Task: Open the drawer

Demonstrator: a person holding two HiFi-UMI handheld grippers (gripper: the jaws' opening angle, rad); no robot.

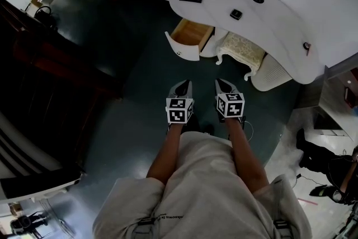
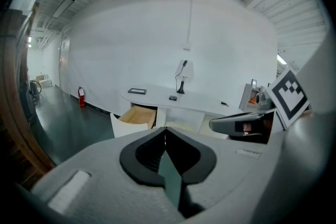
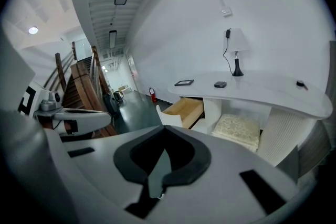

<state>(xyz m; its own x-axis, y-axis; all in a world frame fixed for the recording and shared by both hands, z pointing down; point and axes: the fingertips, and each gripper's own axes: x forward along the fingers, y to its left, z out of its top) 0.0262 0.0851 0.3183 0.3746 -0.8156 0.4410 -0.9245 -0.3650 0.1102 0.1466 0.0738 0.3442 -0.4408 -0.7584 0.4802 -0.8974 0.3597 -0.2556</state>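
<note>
We hold the left hand-held gripper [image 1: 182,87] and the right hand-held gripper [image 1: 225,85] side by side above the dark floor [image 1: 140,64], both pointing forward and slightly down. Each has its jaws closed together, with nothing between them. Ahead, well apart from both, the drawer [image 1: 191,34] stands pulled out from under the left end of a curved white bench [image 1: 279,19], its wooden inside showing. A cushioned stool [image 1: 240,48] sits just to its right, partly tucked under the bench.
</note>
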